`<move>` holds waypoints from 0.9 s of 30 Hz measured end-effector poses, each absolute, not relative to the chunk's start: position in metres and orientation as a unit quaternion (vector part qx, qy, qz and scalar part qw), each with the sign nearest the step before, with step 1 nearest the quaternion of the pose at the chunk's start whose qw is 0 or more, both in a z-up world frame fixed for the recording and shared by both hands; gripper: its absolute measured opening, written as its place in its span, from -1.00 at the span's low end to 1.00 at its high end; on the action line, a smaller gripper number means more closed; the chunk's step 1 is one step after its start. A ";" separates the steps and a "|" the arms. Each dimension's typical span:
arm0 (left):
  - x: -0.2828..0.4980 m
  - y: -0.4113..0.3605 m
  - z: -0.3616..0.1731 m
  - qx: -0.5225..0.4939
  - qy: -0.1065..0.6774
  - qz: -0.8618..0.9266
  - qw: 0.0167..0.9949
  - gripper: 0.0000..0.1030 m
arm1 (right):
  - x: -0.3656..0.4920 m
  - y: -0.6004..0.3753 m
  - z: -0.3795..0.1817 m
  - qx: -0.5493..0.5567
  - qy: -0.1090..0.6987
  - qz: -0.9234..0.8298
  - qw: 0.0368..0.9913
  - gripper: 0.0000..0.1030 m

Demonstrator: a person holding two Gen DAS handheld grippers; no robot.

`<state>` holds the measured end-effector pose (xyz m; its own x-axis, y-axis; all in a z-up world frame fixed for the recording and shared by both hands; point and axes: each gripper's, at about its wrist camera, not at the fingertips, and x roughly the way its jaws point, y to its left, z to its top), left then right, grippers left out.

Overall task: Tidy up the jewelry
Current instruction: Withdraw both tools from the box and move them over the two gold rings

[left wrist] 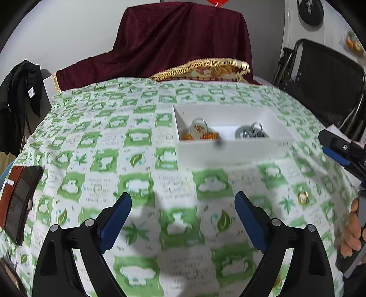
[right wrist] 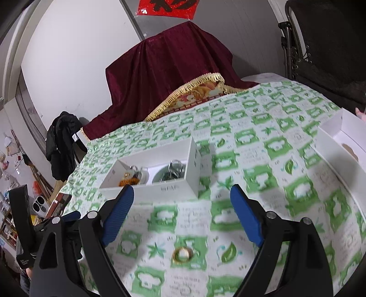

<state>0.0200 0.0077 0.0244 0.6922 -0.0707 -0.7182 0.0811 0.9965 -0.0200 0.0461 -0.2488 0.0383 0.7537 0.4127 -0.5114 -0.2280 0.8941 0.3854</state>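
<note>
The left hand-held gripper (left wrist: 183,201) hangs low over the tabletop with its blue-padded fingers spread wide and nothing between them. The right hand-held gripper (right wrist: 181,194) is likewise released and empty; a gold ring (right wrist: 182,254) lies on the cloth below centre of its frame, between the two fingers but apart from both.

A green-and-white checked tablecloth printed with leaves (left wrist: 141,141) covers the tabletop. On it sits a white rectangular open box (left wrist: 233,150), above centre in the left view, holding orange beaded pieces (left wrist: 209,136) on its left side and silvery metal jewelry (left wrist: 251,132) on its right. Behind the tabletop, a dark red velvet cloth with gold fringe (left wrist: 183,41) drapes over something tall against a pale wall.

The left view alone shows a dark phone in a brown case (left wrist: 19,201) at the left edge and a person's hand (left wrist: 352,230) at the right edge. Only the right view shows a second white box (right wrist: 340,139) at the right edge and a red paper sign with black characters (right wrist: 168,8) at the top.
</note>
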 end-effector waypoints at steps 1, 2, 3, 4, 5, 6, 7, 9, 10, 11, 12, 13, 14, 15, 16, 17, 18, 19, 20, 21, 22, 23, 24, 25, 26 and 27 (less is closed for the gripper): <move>0.018 0.007 0.023 0.008 0.393 -0.042 0.918 0.79 | 0.042 -0.250 0.037 0.149 0.307 0.173 0.924 0.64; 0.014 0.006 0.021 0.008 0.397 -0.044 0.917 0.79 | 0.038 -0.250 0.035 0.145 0.308 0.173 0.924 0.65; 0.013 0.006 0.020 0.008 0.399 -0.045 0.916 0.80 | 0.034 -0.250 0.034 0.140 0.310 0.171 0.925 0.67; 0.009 0.006 0.019 0.008 0.401 -0.048 0.915 0.80 | 0.031 -0.250 0.033 0.135 0.311 0.169 0.925 0.69; 0.005 0.005 0.018 0.009 0.402 -0.050 0.914 0.82 | 0.028 -0.249 0.032 0.131 0.312 0.168 0.926 0.69; 0.002 0.004 0.017 0.009 0.403 -0.051 0.914 0.86 | 0.025 -0.250 0.031 0.128 0.313 0.167 0.926 0.70; -0.001 0.004 0.017 0.009 0.404 -0.052 0.913 0.87 | 0.022 -0.250 0.030 0.126 0.314 0.168 0.926 0.71; -0.010 0.002 0.016 0.010 0.404 -0.056 0.913 0.87 | 0.017 -0.251 0.029 0.122 0.317 0.169 0.925 0.71; -0.013 0.002 0.015 0.010 0.404 -0.057 0.913 0.87 | 0.015 -0.251 0.028 0.119 0.319 0.169 0.925 0.71; -0.019 0.001 0.015 0.011 0.403 -0.059 0.913 0.87 | 0.013 -0.251 0.027 0.117 0.321 0.169 0.925 0.71; -0.023 0.001 0.015 0.011 0.402 -0.061 0.913 0.88 | 0.011 -0.252 0.026 0.117 0.322 0.170 0.924 0.71; -0.026 0.000 0.015 0.011 0.401 -0.064 0.914 0.88 | 0.009 -0.252 0.026 0.117 0.323 0.171 0.923 0.72; -0.029 -0.001 0.016 0.010 0.400 -0.067 0.914 0.87 | 0.008 -0.252 0.025 0.117 0.325 0.172 0.923 0.72; -0.034 -0.003 0.016 0.011 0.398 -0.072 0.915 0.87 | 0.007 -0.252 0.025 0.118 0.325 0.172 0.922 0.73; -0.038 -0.005 0.017 0.013 0.396 -0.077 0.915 0.87 | 0.006 -0.253 0.025 0.118 0.327 0.172 0.922 0.74; -0.043 -0.007 0.017 0.016 0.395 -0.084 0.915 0.87 | 0.005 -0.253 0.024 0.120 0.328 0.172 0.921 0.74; -0.046 -0.010 0.017 0.019 0.394 -0.091 0.914 0.87 | 0.004 -0.253 0.024 0.121 0.329 0.173 0.920 0.74; -0.050 -0.014 0.017 0.026 0.394 -0.103 0.913 0.87 | 0.003 -0.253 0.023 0.122 0.330 0.174 0.920 0.75; -0.054 -0.019 0.016 0.035 0.395 -0.116 0.911 0.88 | 0.002 -0.253 0.023 0.122 0.331 0.175 0.919 0.75; -0.058 -0.022 0.015 0.042 0.397 -0.124 0.909 0.88 | 0.001 -0.253 0.023 0.121 0.331 0.175 0.919 0.75; -0.060 -0.026 0.013 0.052 0.401 -0.131 0.905 0.88 | 0.001 -0.253 0.023 0.121 0.330 0.175 0.920 0.75; -0.062 -0.029 0.010 0.063 0.407 -0.136 0.901 0.88 | 0.001 -0.253 0.023 0.121 0.329 0.175 0.920 0.75; -0.062 -0.032 0.008 0.071 0.412 -0.138 0.898 0.88 | 0.001 -0.253 0.024 0.121 0.328 0.175 0.920 0.75; -0.062 -0.035 0.005 0.081 0.420 -0.139 0.893 0.88 | 0.001 -0.253 0.024 0.121 0.329 0.175 0.920 0.75; -0.061 -0.036 0.001 0.089 0.428 -0.135 0.889 0.88 | 0.001 -0.253 0.024 0.122 0.329 0.175 0.920 0.75; -0.059 -0.036 0.000 0.092 0.431 -0.130 0.888 0.88 | 0.001 -0.254 0.023 0.122 0.330 0.175 0.920 0.75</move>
<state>-0.0594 -0.0357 -0.0001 0.5946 -0.1512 -0.7896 0.3101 0.9493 0.0518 0.0011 -0.2536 0.0234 0.7213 0.4031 -0.5633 -0.2422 0.9087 0.3401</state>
